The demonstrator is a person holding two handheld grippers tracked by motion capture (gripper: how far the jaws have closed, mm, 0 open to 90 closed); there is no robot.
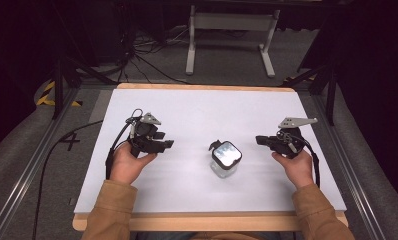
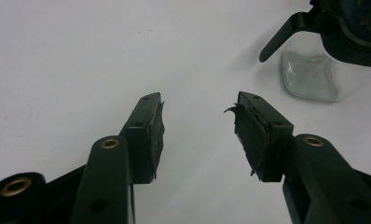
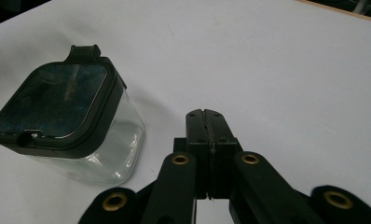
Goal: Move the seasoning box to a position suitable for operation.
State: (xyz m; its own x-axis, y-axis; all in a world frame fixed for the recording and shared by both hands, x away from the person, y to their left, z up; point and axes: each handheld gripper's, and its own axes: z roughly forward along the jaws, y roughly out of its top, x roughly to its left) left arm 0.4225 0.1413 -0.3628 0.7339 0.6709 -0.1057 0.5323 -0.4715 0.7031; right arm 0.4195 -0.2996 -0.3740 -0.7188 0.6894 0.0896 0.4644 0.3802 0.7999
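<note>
A: Left gripper [image 1: 163, 140]?
B: Jaws spread apart, nothing between them, held over the white tabletop [image 1: 197, 107].
A: Right gripper [image 1: 261, 140]?
B: Clenched tight, pads pressed together, holding nothing.
A: Jar?
B: Clear glass jar [image 1: 225, 159] with black lid, upright between both grippers, nearer the right, touching neither.

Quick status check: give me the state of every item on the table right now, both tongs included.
Clear square glass jar with black-rimmed lid: upright, lid shut, standing free between the tongs, untouched.
Black latch tab on the jar's lid: at the lid's rim, not gripped.
Left tongs: open, nothing between the jaws.
Right tongs: shut, empty, beside the jar.
White table top: flat, bearing the jar.
</note>
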